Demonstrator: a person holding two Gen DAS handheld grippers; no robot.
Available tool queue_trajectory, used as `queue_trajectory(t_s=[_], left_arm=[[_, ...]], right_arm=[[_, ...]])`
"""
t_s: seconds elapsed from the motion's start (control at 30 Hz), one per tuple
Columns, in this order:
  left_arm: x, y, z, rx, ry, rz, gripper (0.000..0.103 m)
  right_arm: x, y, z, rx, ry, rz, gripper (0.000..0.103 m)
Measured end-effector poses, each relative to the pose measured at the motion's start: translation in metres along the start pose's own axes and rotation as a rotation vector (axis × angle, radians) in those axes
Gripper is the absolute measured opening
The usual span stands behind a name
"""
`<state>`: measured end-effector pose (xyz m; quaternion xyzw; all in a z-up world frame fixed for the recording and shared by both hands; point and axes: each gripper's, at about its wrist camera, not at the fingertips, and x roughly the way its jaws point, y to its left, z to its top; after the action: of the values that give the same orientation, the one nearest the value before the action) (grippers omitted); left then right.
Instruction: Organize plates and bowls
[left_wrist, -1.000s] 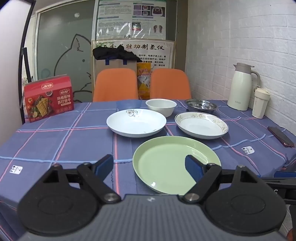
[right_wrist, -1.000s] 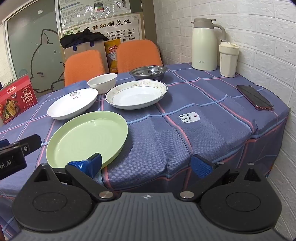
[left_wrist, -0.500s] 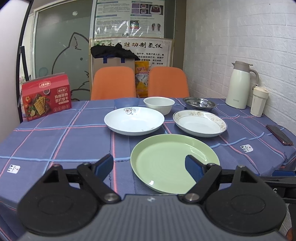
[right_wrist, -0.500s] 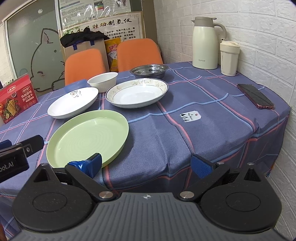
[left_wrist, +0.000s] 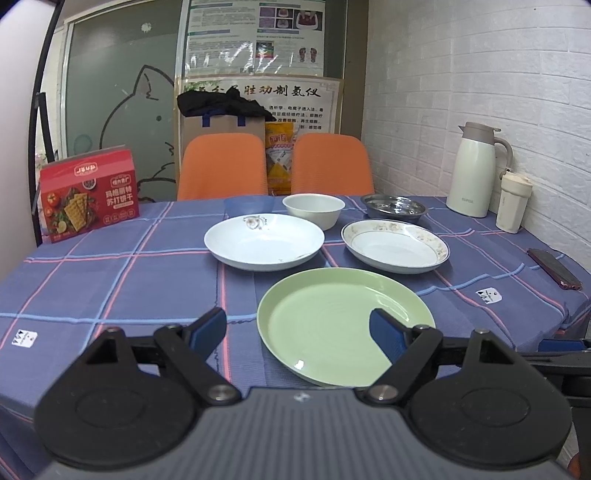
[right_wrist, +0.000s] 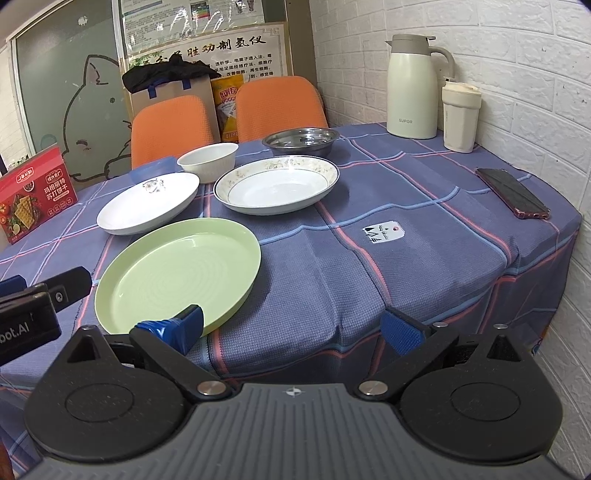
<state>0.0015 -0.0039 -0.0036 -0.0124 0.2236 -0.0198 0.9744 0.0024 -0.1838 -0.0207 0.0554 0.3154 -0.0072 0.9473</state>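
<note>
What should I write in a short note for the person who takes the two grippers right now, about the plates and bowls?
Left gripper: open, empty, hovering over the near table edge by the green plate.
Right gripper: open, empty, to the right of the green plate.
White plate and floral-rim plate lie side by side behind it; white bowl, blue bowl and steel dish at the back.
Done: nothing stacked yet, every piece lies separate.
Left: gather plates together, then bowls.
</note>
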Motion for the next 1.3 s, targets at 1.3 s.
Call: queue_trajectory(t_s=[1.3], left_arm=[[0.135, 0.034, 0.023, 0.034, 0.341, -0.169, 0.075]], right_arm=[[0.093, 0.023, 0.02, -0.197, 0.067, 0.148, 0.091]])
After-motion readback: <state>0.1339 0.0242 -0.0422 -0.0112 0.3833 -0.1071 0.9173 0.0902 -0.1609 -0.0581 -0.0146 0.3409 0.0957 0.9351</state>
